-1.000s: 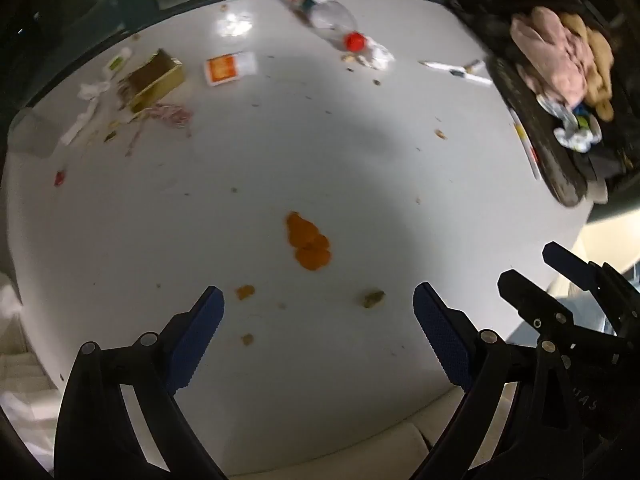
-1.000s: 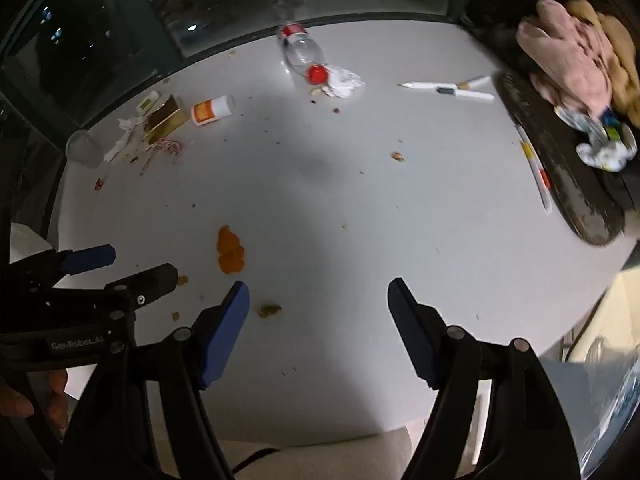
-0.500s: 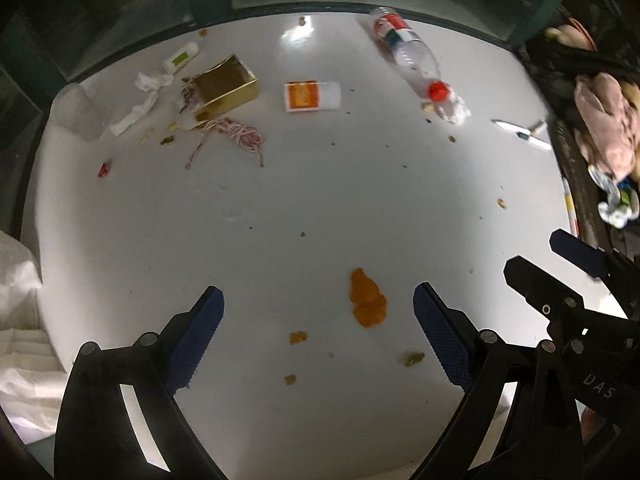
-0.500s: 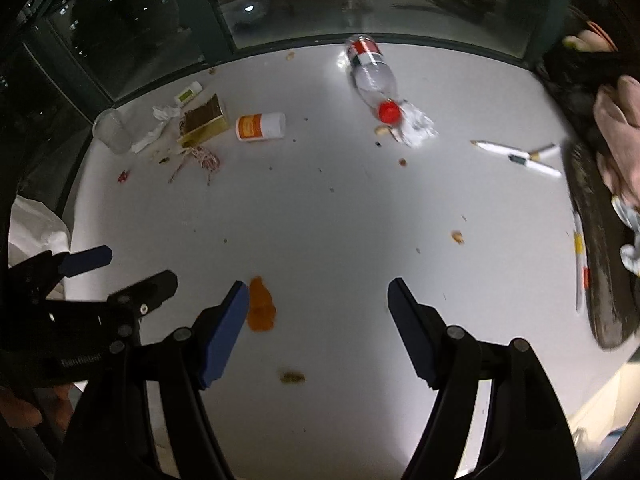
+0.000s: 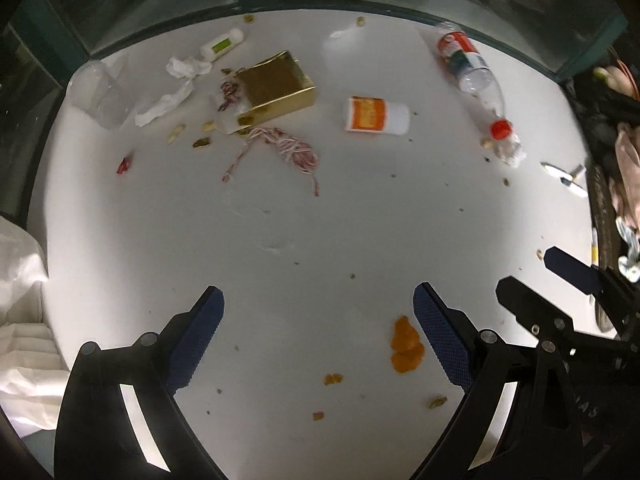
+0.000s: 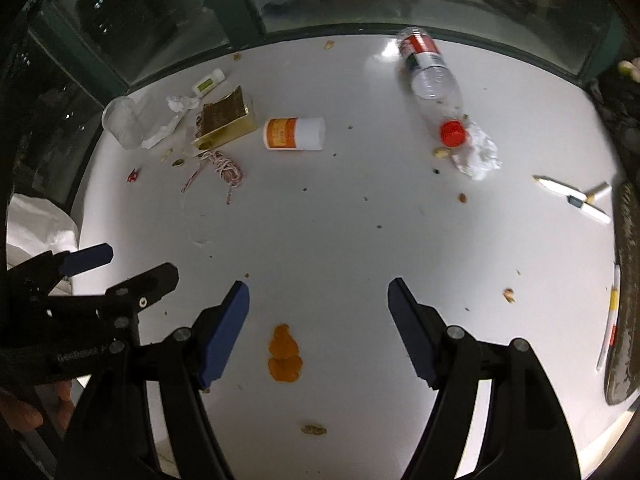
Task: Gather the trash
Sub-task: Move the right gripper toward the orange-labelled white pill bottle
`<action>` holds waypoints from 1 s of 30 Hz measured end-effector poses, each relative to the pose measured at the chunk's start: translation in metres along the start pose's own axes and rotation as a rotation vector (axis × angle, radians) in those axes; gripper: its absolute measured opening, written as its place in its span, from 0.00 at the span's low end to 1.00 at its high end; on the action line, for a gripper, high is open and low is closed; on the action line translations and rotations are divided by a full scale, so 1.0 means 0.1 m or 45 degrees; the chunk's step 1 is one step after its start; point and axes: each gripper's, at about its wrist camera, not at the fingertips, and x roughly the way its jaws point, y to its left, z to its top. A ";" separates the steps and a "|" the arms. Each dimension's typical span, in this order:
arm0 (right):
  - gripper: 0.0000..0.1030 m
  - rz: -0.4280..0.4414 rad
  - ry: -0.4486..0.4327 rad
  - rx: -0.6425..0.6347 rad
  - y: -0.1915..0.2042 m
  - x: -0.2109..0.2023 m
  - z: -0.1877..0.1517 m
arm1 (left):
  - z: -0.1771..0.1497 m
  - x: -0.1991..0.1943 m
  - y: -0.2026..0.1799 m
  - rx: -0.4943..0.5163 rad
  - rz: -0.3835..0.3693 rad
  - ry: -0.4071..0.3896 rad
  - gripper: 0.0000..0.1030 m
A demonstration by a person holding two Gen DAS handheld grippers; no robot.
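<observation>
pens (image 6: 572, 200) clear in right view | cut off in left

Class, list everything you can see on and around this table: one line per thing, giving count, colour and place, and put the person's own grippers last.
table: one, white, fills both views.
plastic bottle: one, clear, red cap, lying far right.
pill bottle: one, white and orange, lying centre back.
gold box: one, back left.
string: one tangle, red and white, before the box.
crumpled tissue: one, white, by the bottle cap.
clear cup: one, far left.
orange peel: one patch, near edge.
pens: white, right edge.
left gripper: open, empty.
right gripper: open, empty.
</observation>
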 end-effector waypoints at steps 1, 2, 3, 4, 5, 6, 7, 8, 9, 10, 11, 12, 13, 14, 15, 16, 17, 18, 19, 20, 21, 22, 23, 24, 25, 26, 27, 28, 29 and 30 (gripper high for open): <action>0.67 -0.001 0.006 -0.008 0.01 0.03 0.02 | 0.02 0.03 0.02 0.001 0.007 0.000 0.90; 0.67 -0.002 0.010 -0.013 0.03 0.07 0.04 | 0.05 0.06 0.04 0.005 0.013 0.000 0.90; 0.67 -0.003 0.015 -0.015 0.04 0.10 0.06 | 0.07 0.08 0.05 0.010 0.018 -0.001 0.90; 0.67 -0.004 0.016 -0.015 0.05 0.13 0.08 | 0.10 0.11 0.08 0.015 0.021 0.002 0.90; 0.67 -0.003 0.020 -0.013 0.06 0.15 0.10 | 0.13 0.13 0.09 0.018 0.023 0.001 0.90; 0.67 -0.004 0.017 -0.017 0.07 0.18 0.13 | 0.16 0.16 0.11 0.024 0.023 0.002 0.90; 0.67 -0.005 0.020 -0.014 0.08 0.21 0.16 | 0.19 0.19 0.12 0.024 0.025 0.006 0.90; 0.67 -0.002 0.018 -0.019 0.09 0.22 0.19 | 0.22 0.22 0.14 0.024 0.026 0.011 0.90; 0.67 0.003 0.018 -0.022 0.10 0.25 0.23 | 0.26 0.24 0.15 0.022 0.027 0.016 0.90; 0.67 0.004 0.018 -0.023 0.12 0.27 0.26 | 0.30 0.28 0.17 0.018 0.030 0.019 0.90; 0.67 0.002 0.021 -0.023 0.14 0.31 0.32 | 0.33 0.30 0.19 0.015 0.034 0.021 0.90; 0.67 0.003 0.019 -0.026 0.15 0.34 0.35 | 0.36 0.33 0.21 0.014 0.037 0.020 0.90; 0.67 0.003 0.018 -0.029 0.14 0.37 0.38 | 0.42 0.36 0.24 0.014 0.040 0.017 0.90; 0.67 0.005 0.013 -0.033 0.16 0.40 0.44 | 0.46 0.39 0.26 0.014 0.044 0.013 0.90; 0.67 0.006 0.009 -0.037 0.18 0.43 0.49 | 0.51 0.42 0.29 0.011 0.049 0.010 0.90; 0.67 0.004 0.007 -0.042 0.19 0.47 0.54 | 0.57 0.44 0.32 0.005 0.051 0.010 0.90; 0.67 0.005 0.004 -0.047 0.21 0.50 0.59 | 0.61 0.46 0.35 -0.002 0.052 0.009 0.90; 0.67 0.006 0.001 -0.050 0.23 0.55 0.64 | 0.65 0.49 0.38 -0.009 0.054 0.009 0.90; 0.67 0.010 0.001 -0.050 0.24 0.59 0.69 | 0.71 0.52 0.42 -0.018 0.057 0.009 0.90; 0.67 0.013 0.000 -0.045 0.25 0.63 0.74 | 0.76 0.56 0.45 -0.024 0.062 0.010 0.90; 0.67 0.019 -0.004 -0.039 0.26 0.66 0.80 | 0.80 0.58 0.48 -0.029 0.067 0.012 0.90; 0.67 0.020 -0.006 -0.034 0.27 0.70 0.85 | 0.85 0.62 0.51 -0.036 0.073 0.014 0.90; 0.67 0.021 -0.006 -0.027 0.28 0.74 0.89 | 0.89 0.64 0.53 -0.039 0.077 0.014 0.90; 0.67 0.025 -0.006 -0.018 0.27 0.77 0.94 | 0.92 0.67 0.54 -0.042 0.082 0.013 0.90; 0.67 0.026 -0.008 -0.012 0.28 0.81 0.98 | 0.97 0.70 0.55 -0.042 0.084 0.012 0.90; 0.67 0.023 -0.010 -0.010 0.28 0.84 1.01 | 1.00 0.73 0.56 -0.041 0.084 0.012 0.90; 0.67 0.018 -0.010 -0.009 0.28 0.88 1.05 | 1.03 0.75 0.57 -0.040 0.089 0.013 0.90; 0.67 0.010 -0.019 0.002 0.26 0.91 1.07 | 1.07 0.79 0.58 -0.040 0.095 0.013 0.90; 0.67 0.008 -0.019 0.008 0.26 0.95 1.10 | 1.09 0.81 0.59 -0.044 0.095 0.012 0.90; 0.67 0.003 -0.020 0.014 0.25 0.98 1.14 | 1.13 0.84 0.60 -0.050 0.093 0.013 0.90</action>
